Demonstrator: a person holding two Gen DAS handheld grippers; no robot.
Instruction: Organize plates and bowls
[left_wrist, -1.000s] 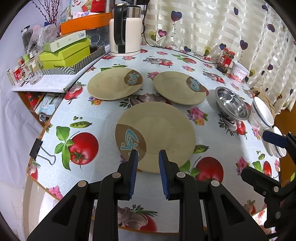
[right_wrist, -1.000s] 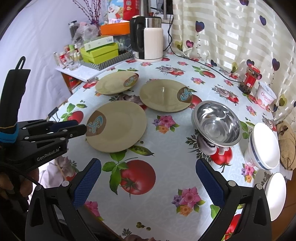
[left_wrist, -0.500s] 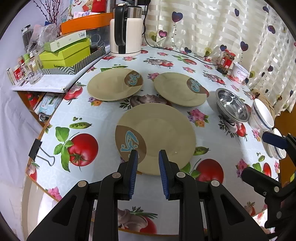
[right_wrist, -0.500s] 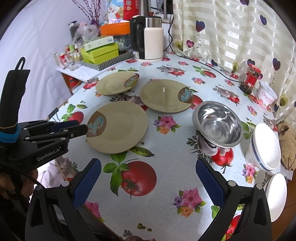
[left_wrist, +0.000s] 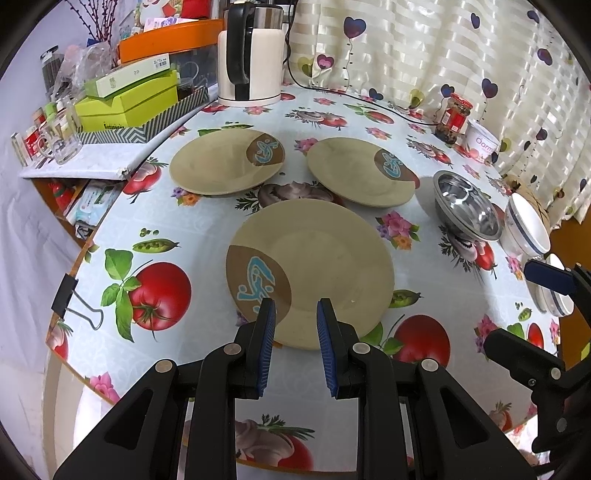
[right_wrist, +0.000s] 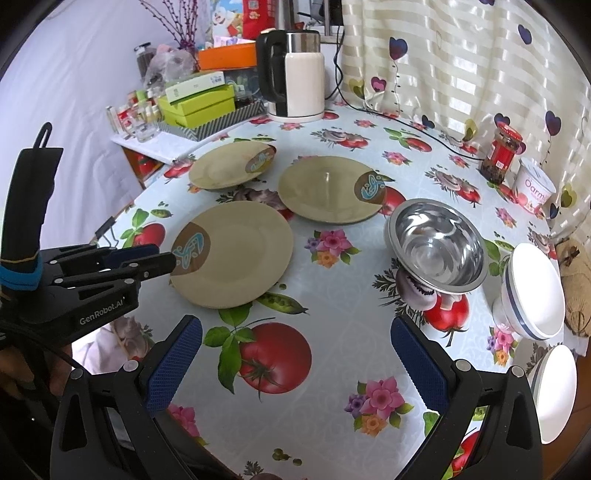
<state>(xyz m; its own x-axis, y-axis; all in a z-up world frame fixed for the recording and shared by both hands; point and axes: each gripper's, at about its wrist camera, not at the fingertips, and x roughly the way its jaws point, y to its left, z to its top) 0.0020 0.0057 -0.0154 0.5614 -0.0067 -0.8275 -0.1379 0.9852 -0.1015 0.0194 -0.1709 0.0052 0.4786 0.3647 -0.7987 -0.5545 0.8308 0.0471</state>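
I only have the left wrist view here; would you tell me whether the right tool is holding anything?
Observer: No. The right tool is wide open, and nothing is held in it.
Operator: Thank you. How close is my left tool to the nearest plate?
Observer: Seen from the side, the left tool has its tips at the rim of the nearest plate, by the brown patch. I cannot tell whether they touch.
Operator: What sits behind the right tool in my view?
Observer: A second white bowl by the table edge, just this side of the first white bowl.
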